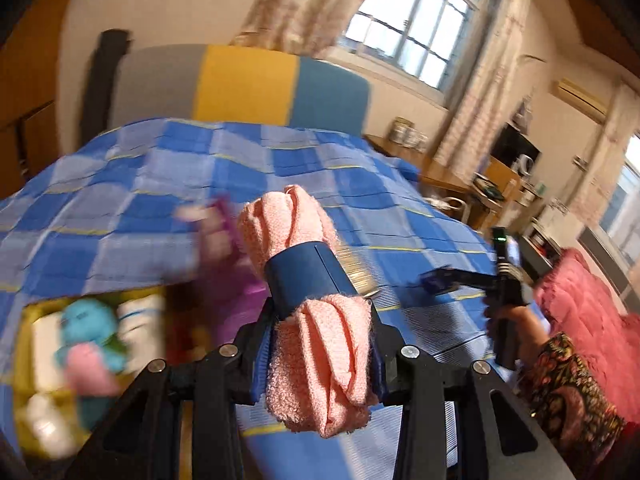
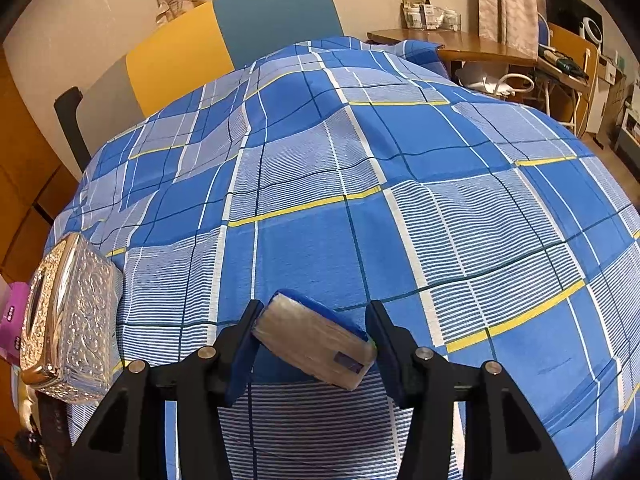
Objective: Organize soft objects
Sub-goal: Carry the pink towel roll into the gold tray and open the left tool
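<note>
My left gripper [image 1: 320, 344] is shut on a rolled pink towel [image 1: 316, 340] with a blue band around it, held above the blue checked bedspread [image 1: 160, 184]. A yellow basket [image 1: 24, 360] at lower left holds a blue plush toy [image 1: 86, 320], a pink soft item and white items, all blurred. A purple soft thing [image 1: 224, 256] lies behind the towel. My right gripper [image 2: 312, 344] holds a blue-backed sponge pack [image 2: 314, 340] at a tilt between its fingers, above the bedspread [image 2: 400, 200]. It also shows in the left wrist view [image 1: 436, 280].
A silver embossed tissue box [image 2: 68, 320] sits at the bed's left edge, with a pink pack [image 2: 12, 320] beside it. A grey, yellow and teal headboard [image 1: 248, 84] stands behind. A pink quilt [image 1: 584, 320] lies right. A wooden desk [image 2: 460, 46] stands beyond.
</note>
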Tool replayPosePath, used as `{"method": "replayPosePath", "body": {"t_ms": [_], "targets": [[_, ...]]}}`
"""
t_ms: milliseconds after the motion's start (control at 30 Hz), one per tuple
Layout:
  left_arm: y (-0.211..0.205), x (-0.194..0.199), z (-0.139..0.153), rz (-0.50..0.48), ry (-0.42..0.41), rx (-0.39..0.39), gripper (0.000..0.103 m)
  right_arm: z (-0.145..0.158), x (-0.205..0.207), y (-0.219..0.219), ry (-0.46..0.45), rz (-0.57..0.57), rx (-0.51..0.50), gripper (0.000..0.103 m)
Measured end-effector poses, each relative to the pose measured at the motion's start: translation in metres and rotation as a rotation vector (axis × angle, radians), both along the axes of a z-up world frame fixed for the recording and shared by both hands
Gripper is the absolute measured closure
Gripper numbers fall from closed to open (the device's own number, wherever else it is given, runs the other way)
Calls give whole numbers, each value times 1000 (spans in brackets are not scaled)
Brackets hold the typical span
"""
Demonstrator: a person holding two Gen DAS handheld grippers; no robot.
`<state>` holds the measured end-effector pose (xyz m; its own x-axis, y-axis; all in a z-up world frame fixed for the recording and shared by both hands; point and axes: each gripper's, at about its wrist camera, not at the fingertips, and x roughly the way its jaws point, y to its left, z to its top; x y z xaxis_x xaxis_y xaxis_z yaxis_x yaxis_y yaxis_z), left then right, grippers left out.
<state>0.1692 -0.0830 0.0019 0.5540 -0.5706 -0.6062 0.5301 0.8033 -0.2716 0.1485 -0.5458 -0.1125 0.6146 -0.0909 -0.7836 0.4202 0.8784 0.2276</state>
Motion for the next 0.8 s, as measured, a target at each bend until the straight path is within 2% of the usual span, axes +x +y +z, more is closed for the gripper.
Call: {"method": "replayPosePath", "body": {"t_ms": [100, 200, 333, 467, 600, 667, 800], "targets": [[35, -4, -13, 38, 4, 31, 63, 0, 0, 2, 3, 3, -14, 50], [56, -11, -32, 36, 0, 109, 63, 0, 1, 3, 3, 4, -22, 50], [79, -14, -62, 39, 69, 172, 63, 0, 1, 3, 1, -3, -44, 50], [95, -17, -88, 77, 160, 165, 63, 0, 2, 6, 2, 1, -63, 50], [94, -26, -111, 62, 209, 200, 61, 0, 3, 10, 6, 12, -91, 51], [92, -30, -119, 53, 228, 217, 55, 0, 3, 10, 3, 12, -96, 51], [105, -37, -114, 85, 233, 158, 26, 0, 2, 9, -3, 4, -102, 51]]}}
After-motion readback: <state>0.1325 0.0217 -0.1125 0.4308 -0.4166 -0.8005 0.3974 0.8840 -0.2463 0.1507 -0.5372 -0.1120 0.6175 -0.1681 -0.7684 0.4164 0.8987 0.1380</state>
